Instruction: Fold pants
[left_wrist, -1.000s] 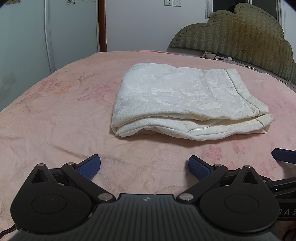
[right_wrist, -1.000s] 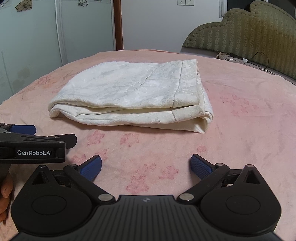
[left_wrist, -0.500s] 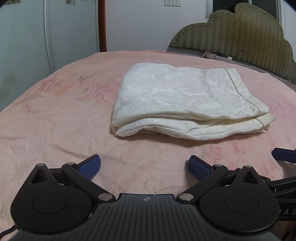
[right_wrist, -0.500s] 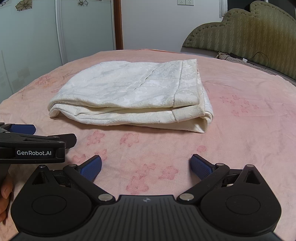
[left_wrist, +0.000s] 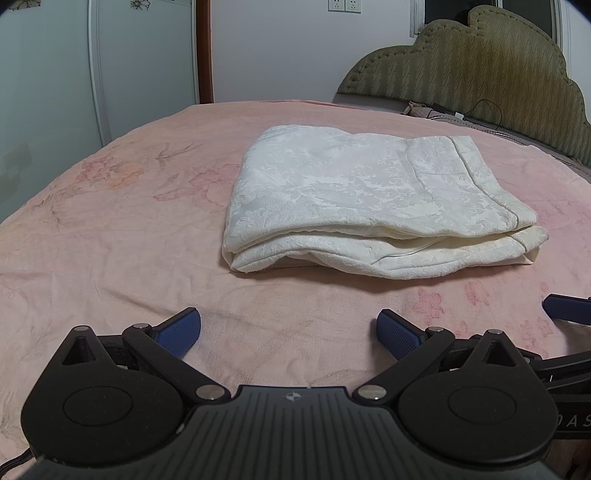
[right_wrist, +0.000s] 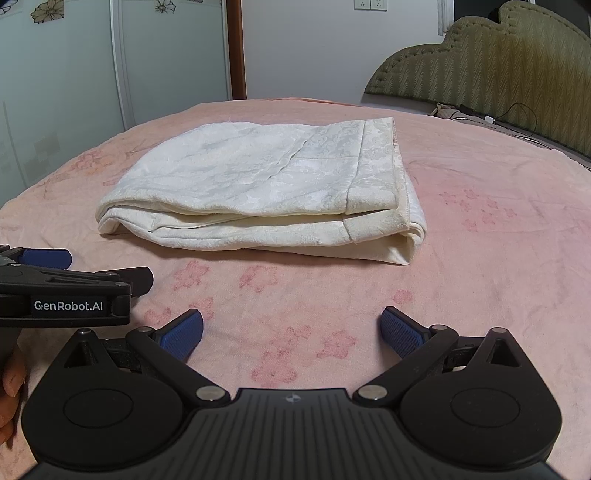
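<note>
Left gripper (left_wrist: 289, 330): jaws spread wide, blue pads apart, nothing between them. Sits low over the pink bedspread (left_wrist: 110, 240), pointing toward the far side of the bed.

Right gripper (right_wrist: 291, 330): likewise spread wide and empty-handed, low over the same bedspread. The two grippers sit side by side; from the right wrist view the left gripper's body shows at the left edge, and from the left wrist view a blue pad of the right gripper pokes in at the right edge.

Pants (left_wrist: 373, 206): cream-white, patterned fabric, folded into a flat layered bundle, lying on the bedspread ahead of both grippers, apart from the pads, with a strip of bare bedspread between. From the left wrist the bundle lies ahead and somewhat right of centre; from the right wrist (right_wrist: 266, 195) it lies ahead and somewhat left. Stacked layer edges face the grippers.

Beyond: padded olive headboard (left_wrist: 480, 74) at far right, pale wardrobe doors (left_wrist: 140, 55) at far left.
</note>
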